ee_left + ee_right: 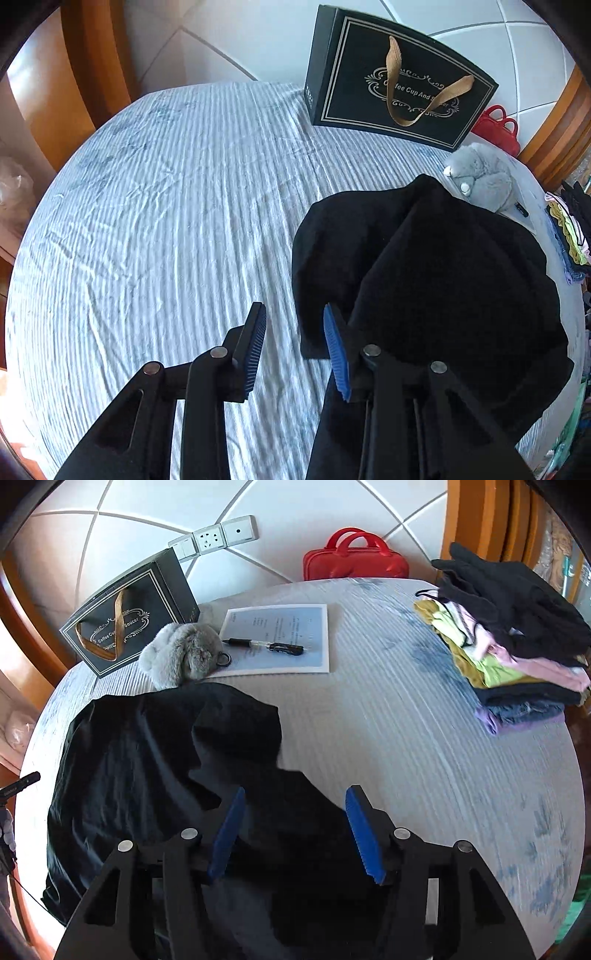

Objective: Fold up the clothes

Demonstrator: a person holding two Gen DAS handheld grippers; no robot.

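Note:
A black garment (424, 277) lies crumpled on the blue-and-white striped bed sheet (166, 221), with one flap folded over the rest. My left gripper (295, 350) hovers open at the garment's left edge. Its right pad (336, 354) is over the cloth and its left pad (255, 350) is over bare sheet. In the right wrist view the same garment (147, 775) spreads to the left and under my right gripper (295, 834). That gripper stands open above the cloth, and its blue pads (364, 838) press on nothing.
At the head of the bed are a black gift bag (125, 616), a grey plush toy (184, 650), a sheet of paper (295, 657) with a pen (266, 645) and a red handbag (354, 561). A pile of folded clothes (509, 646) sits at the right edge.

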